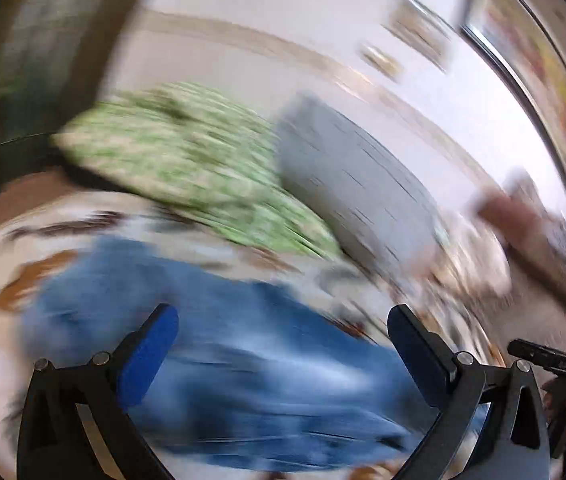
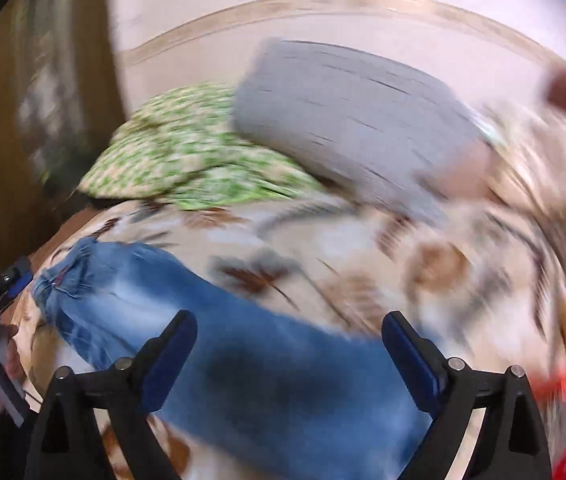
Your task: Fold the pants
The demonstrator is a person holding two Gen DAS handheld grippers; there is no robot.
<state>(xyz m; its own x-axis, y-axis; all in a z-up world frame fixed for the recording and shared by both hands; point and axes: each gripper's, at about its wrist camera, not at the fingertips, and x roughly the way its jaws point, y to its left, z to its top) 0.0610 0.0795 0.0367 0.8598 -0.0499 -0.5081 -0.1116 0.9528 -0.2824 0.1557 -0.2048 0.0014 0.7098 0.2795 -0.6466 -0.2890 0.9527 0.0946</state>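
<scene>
While both views are blurring, I am holding my left gripper (image 1: pixel 283 344) and right gripper (image 2: pixel 289 354) spread wide above the faded blue denim pants (image 2: pixel 187 304) lying along the near patterned bedspread (image 2: pixel 423 264), aiming for waistband and hem together.

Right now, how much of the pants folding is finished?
Nothing looks folded: the blue denim pants lie stretched out on the patterned bedspread. Both the left gripper and the right gripper are open above them, holding nothing. Every fold is left.
</scene>
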